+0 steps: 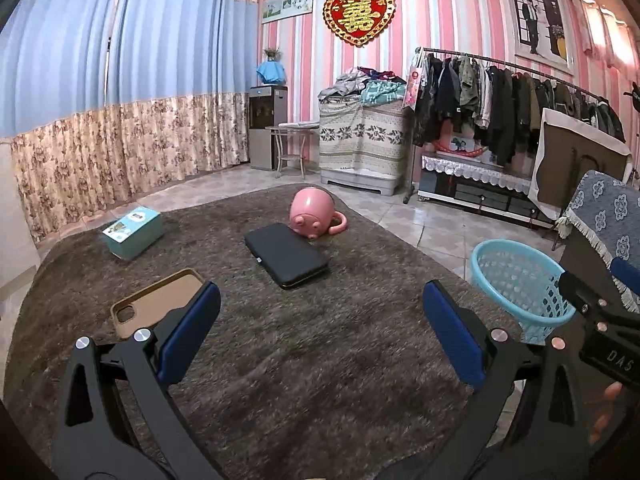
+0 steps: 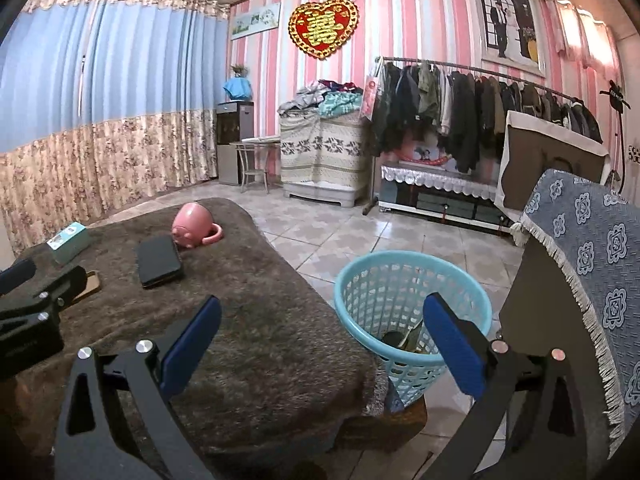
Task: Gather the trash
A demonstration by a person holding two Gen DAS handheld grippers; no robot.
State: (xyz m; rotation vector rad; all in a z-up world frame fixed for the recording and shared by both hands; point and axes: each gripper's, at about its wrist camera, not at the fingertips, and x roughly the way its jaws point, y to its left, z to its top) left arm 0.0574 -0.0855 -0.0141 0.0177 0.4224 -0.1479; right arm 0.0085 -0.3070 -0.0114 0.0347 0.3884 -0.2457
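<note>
My left gripper (image 1: 324, 316) is open over the brown fuzzy cloth (image 1: 320, 360) on the table, with nothing between its blue pads. Ahead of it lie a black case (image 1: 286, 254), a tipped pink pig mug (image 1: 314, 212), a teal box (image 1: 134, 232) and a brown phone case (image 1: 156, 300). My right gripper (image 2: 324, 320) is open too, at the table's right edge, beside and above a light blue mesh basket (image 2: 400, 257). Dark items (image 2: 400, 340) lie in the basket's bottom; I cannot tell what they are. The basket (image 1: 516, 245) also shows at the right of the left wrist view.
A chair back draped in blue patterned cloth (image 2: 592, 260) stands right of the basket. Tiled floor (image 2: 340, 232) stretches to a clothes rack (image 2: 480, 96), a covered cabinet (image 2: 324, 152) and a water dispenser (image 2: 234, 140) by the curtains.
</note>
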